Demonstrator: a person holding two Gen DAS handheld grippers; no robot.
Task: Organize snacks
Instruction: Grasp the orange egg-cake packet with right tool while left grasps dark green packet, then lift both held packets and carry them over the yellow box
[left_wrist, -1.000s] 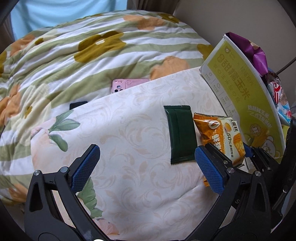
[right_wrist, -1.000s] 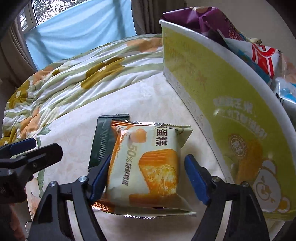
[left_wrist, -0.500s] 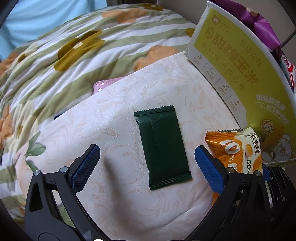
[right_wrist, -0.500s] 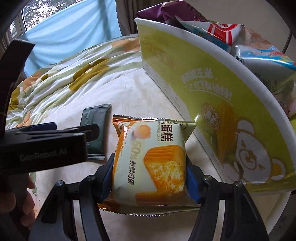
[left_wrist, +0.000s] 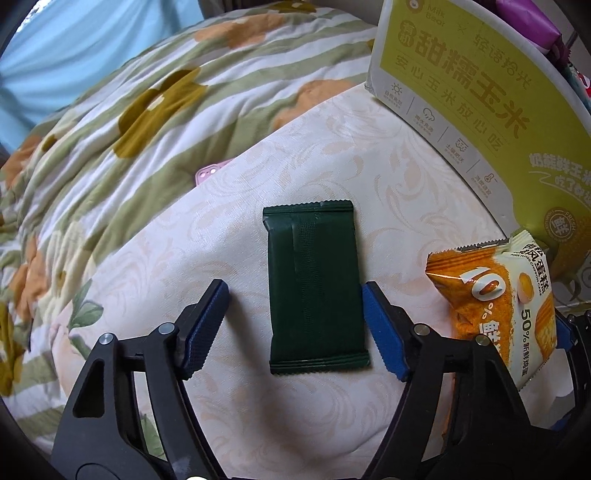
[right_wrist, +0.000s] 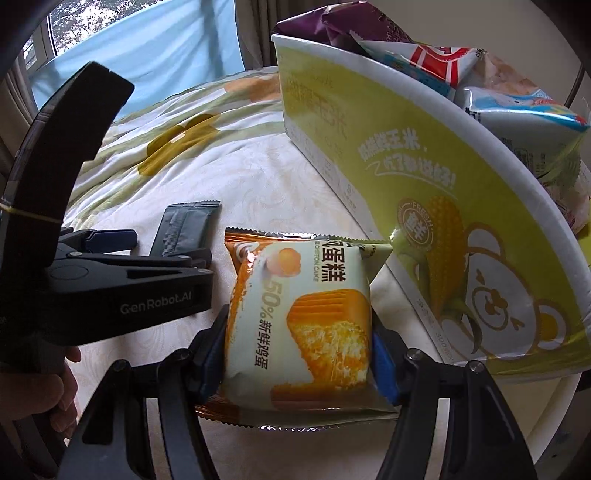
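Observation:
A dark green flat packet (left_wrist: 316, 288) lies on the cream patterned cloth (left_wrist: 229, 413). My left gripper (left_wrist: 295, 325) is open and straddles its near half; the right pad touches the packet's edge, the left pad stands apart. The packet also shows in the right wrist view (right_wrist: 188, 229). My right gripper (right_wrist: 297, 363) is shut on an orange and white cake packet (right_wrist: 301, 321), held just above the cloth beside the yellow-green snack box (right_wrist: 424, 206). The cake packet shows in the left wrist view (left_wrist: 506, 302).
The snack box (left_wrist: 461, 85) stands at the right, holding several snack bags (right_wrist: 443, 59). A flowered quilt (left_wrist: 129, 122) lies behind. A pink phone (left_wrist: 208, 173) peeks out at the cloth's far edge. The left gripper's body (right_wrist: 110, 284) is to the left of the cake packet.
My left gripper has moved right over the green packet and its jaws have narrowed around it. My right gripper has closed on the cake packet and lifted it toward the box.

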